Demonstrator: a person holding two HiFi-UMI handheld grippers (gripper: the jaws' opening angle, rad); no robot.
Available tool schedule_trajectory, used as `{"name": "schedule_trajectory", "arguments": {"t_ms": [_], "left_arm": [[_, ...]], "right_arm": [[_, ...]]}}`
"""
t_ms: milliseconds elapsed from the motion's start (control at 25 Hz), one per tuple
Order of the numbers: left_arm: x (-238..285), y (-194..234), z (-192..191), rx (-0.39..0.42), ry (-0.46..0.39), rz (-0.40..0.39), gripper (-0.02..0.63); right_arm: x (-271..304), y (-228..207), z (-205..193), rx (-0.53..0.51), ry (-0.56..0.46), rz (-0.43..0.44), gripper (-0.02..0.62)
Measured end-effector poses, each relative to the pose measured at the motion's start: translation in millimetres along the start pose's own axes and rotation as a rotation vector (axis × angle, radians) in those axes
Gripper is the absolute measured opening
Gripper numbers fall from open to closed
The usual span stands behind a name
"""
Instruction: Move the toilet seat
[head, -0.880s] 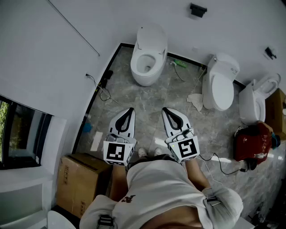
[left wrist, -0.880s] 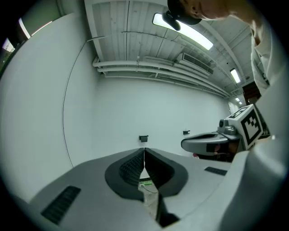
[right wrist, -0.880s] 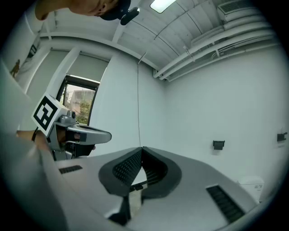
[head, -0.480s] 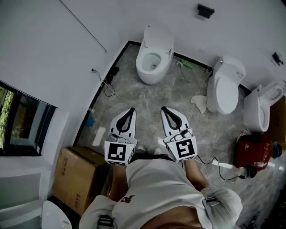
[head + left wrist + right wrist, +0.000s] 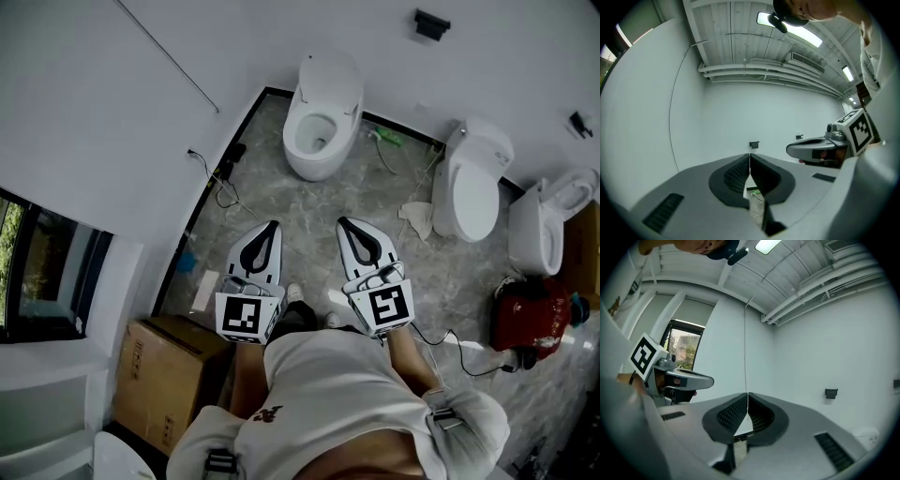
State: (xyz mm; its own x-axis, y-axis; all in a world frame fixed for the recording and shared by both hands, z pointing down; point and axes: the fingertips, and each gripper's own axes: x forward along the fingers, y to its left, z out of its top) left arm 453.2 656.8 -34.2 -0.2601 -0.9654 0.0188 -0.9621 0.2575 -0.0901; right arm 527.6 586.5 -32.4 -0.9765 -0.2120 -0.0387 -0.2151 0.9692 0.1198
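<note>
Both grippers level, nothing held, toilets not reached.
L gripper (image 5: 273, 226) & R gripper (image 5: 343, 223): fingers fully closed, empty, side by side over the floor (image 5: 309, 211). Toilet seat (image 5: 293, 134) lies down on toilet (image 5: 323, 169) at floor's far edge by the wall, well apart from both grippers. 2 more toilets (image 5: 473, 178) (image 5: 548, 220) along the right edge.

The left claw (image 5: 267, 231) and the right claw (image 5: 348, 228) are held level and side by side in front of the person's body, a little apart, each with its jaws closed on nothing.
</note>
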Motion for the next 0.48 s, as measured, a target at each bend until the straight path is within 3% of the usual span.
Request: {"name": "schedule_trajectory", "arguments": {"t_ms": [480], "left_arm": [[50, 107, -10, -0.022, -0.011, -0.056, 0.023]], "right_arm": [[117, 11, -3, -0.037, 0.042, -0.037, 0.021]]}}
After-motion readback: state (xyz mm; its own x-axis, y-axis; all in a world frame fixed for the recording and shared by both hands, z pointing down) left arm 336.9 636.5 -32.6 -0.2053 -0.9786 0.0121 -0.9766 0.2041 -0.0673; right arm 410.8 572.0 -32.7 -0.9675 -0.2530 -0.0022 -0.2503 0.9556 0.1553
